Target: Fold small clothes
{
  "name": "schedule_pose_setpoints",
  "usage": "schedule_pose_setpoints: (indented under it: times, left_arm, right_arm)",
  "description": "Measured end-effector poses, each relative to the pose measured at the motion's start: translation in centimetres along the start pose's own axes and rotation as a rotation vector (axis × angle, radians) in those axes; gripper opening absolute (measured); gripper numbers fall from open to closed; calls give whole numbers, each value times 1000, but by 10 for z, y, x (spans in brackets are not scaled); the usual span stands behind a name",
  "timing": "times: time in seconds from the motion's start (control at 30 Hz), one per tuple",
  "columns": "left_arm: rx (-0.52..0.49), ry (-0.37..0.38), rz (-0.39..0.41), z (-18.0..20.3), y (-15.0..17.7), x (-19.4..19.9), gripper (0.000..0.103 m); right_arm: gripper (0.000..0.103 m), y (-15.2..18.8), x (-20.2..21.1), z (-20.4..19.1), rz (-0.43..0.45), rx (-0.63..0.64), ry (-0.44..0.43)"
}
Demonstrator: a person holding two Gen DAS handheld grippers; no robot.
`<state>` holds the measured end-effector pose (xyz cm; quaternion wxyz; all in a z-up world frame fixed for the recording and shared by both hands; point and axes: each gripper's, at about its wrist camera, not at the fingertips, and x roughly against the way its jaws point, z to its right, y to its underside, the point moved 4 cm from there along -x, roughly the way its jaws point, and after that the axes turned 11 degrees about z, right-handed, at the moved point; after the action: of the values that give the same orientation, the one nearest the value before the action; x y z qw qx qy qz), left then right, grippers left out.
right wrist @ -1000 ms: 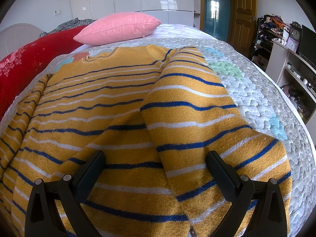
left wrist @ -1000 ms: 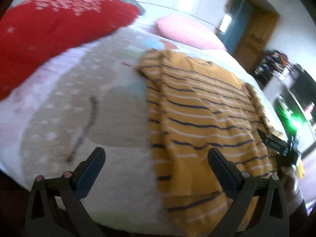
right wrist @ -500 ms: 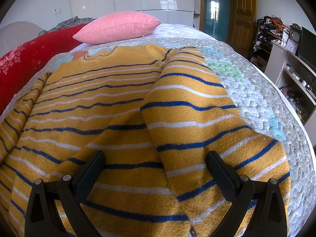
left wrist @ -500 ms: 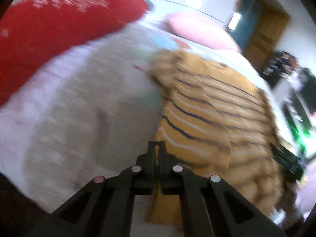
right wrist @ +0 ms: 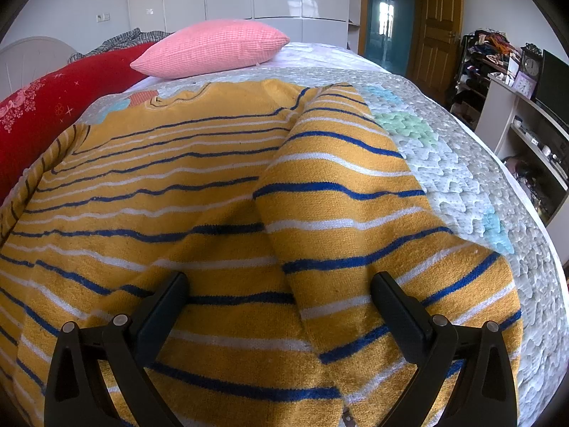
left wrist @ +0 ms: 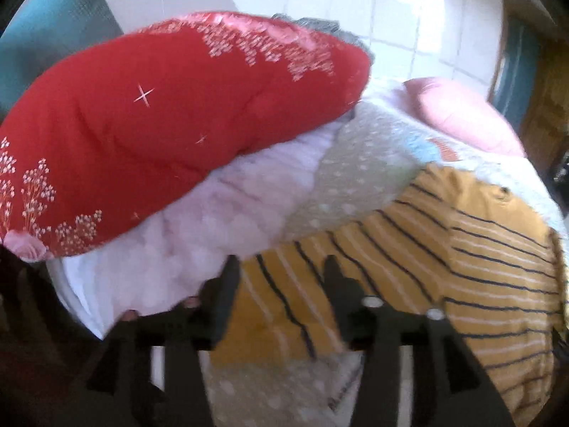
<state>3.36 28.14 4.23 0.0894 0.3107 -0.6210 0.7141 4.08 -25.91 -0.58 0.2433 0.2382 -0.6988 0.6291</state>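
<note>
Bedroom light falls across a quilted bedspread (right wrist: 458, 178) patched in pale grey, blue and green, and your work lies right on top of it. You have a yellow sweater (right wrist: 199, 185) with dark blue and white stripes spread flat over the bed, collar toward the pink pillow (right wrist: 213, 48) at the far end. Its right-hand sleeve is folded in over the body and lies as a long band running toward you. A red quilt (left wrist: 170, 121) is heaped along the left edge of the bed, with a teal cushion (left wrist: 42, 39) behind it.

Your right gripper (right wrist: 277, 297) hovers just above the lower part of the sweater with its jaws spread wide; the folded sleeve passes between and under them, but neither pad presses on the cloth.

Your left gripper (left wrist: 281, 277) is over the sweater's left side, near where the yellow knit meets the bedspread. Its jaws are opening, about halfway apart, and striped fabric shows in the gap between them. That view is blurred, so you cannot tell for certain whether the pads touch the cloth; they do not appear to pinch it.

On the right of the room you can see a wooden door (right wrist: 439, 21), a shelf with a clock (right wrist: 530, 67) and a dark screen (right wrist: 553, 78).
</note>
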Motion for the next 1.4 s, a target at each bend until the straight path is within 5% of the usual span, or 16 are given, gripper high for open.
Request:
schedule_pose_setpoints:
  times: [0.17,0.33,0.8,0.9,0.97,1.27,1.4]
  left_arm:
    - [-16,78,51,39,10,36,77]
    - [-27,116,95,75,16,65,86]
    - [-122,260,45,160,44,102,88]
    - [-143,266,76,167,47,110,88]
    - [-154,271,81,171,48,112,98]
    - [-239,225,90,186,58,116,99]
    - [-196,267,61,182,58,117,99]
  right_arm:
    - [103,0,0,0,-8,-2,0]
    - [103,0,1,2,2,-19,-16]
    - [103,-4,-3,0,-3,23,-1]
    - [103,-4,-1,1,14,8,-14]
    - [103,-4,0,3,17,-8,-25]
    - [103,-4,-1,-2,7,14,17]
    - [103,-3,1,0,17,13,-20]
